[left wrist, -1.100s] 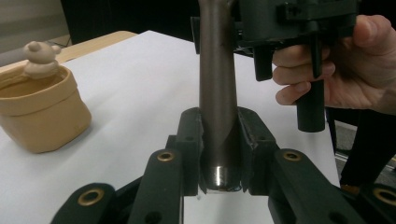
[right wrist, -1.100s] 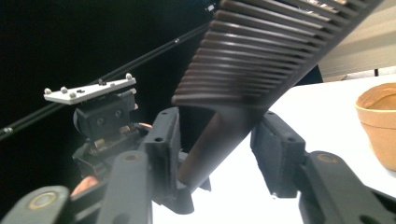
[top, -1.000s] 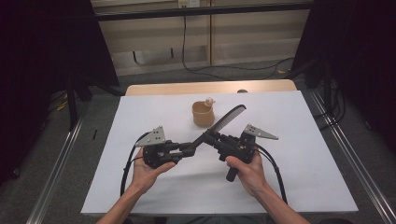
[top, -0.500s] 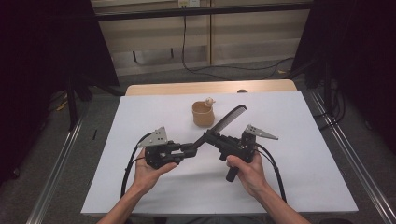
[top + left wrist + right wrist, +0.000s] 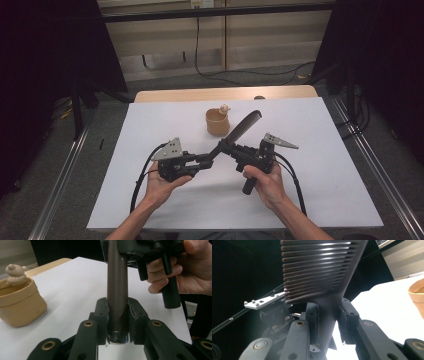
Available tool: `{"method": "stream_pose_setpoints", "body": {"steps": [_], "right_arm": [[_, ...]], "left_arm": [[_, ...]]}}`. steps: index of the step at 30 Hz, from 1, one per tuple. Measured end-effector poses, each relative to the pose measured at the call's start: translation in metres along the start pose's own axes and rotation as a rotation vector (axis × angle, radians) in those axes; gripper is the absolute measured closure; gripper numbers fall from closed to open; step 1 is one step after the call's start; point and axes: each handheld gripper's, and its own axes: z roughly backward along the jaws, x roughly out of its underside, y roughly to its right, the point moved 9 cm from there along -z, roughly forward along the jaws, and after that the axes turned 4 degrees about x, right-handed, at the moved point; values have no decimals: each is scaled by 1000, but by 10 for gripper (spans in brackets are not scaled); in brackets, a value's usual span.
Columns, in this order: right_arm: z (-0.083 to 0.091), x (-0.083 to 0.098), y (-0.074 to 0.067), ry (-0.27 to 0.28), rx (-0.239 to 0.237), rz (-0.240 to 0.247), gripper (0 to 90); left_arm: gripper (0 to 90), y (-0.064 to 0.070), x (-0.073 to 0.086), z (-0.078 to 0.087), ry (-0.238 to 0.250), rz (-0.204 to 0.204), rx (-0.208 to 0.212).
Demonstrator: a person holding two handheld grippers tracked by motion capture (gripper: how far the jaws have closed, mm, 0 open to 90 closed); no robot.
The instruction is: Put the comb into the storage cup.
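Note:
A dark brown comb (image 5: 243,127) is held above the white table between both grippers, its toothed end slanting up toward the far right. My left gripper (image 5: 210,159) is shut on the end of the round handle (image 5: 117,290), with a jaw pressed on each side. Just past it, my right gripper (image 5: 226,147) is shut on the comb where the handle meets the teeth (image 5: 319,267). The left gripper view has the right gripper (image 5: 150,250) and the hand holding it (image 5: 190,272) close ahead.
A small tan pot (image 5: 217,121) with a little knob-like figure on its rim (image 5: 15,272) stands on the white table (image 5: 320,125) just beyond the comb. Its rim is at the right edge of the right gripper view (image 5: 417,295). Cables trail from both grippers toward the person.

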Motion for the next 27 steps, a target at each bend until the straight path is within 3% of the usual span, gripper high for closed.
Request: {"method": "stream_pose_setpoints", "body": {"steps": [6,8,10,15,18,20,27], "right_arm": [[0,0,-1,1,-6,0,725],[0,0,0,-1,-4,4,725],[-1,0,-1,-1,4,43,725],[-1,0,-3,-1,-6,42,726],[0,0,-2,-2,1,55,726],[0,-1,-2,-1,1,59,726],[2,-4,0,1,19,95,726]], "left_arm": [[725,0,0,0,4,-13,-2],[724,-1,1,-1,5,-11,-5],[717,-1,2,-1,-4,-2,-8],[702,-2,2,-1,7,18,-10],[622,-4,3,-1,2,47,-21],[595,-4,4,-1,-4,47,-26],[362,-9,6,2,1,68,-71]]}}
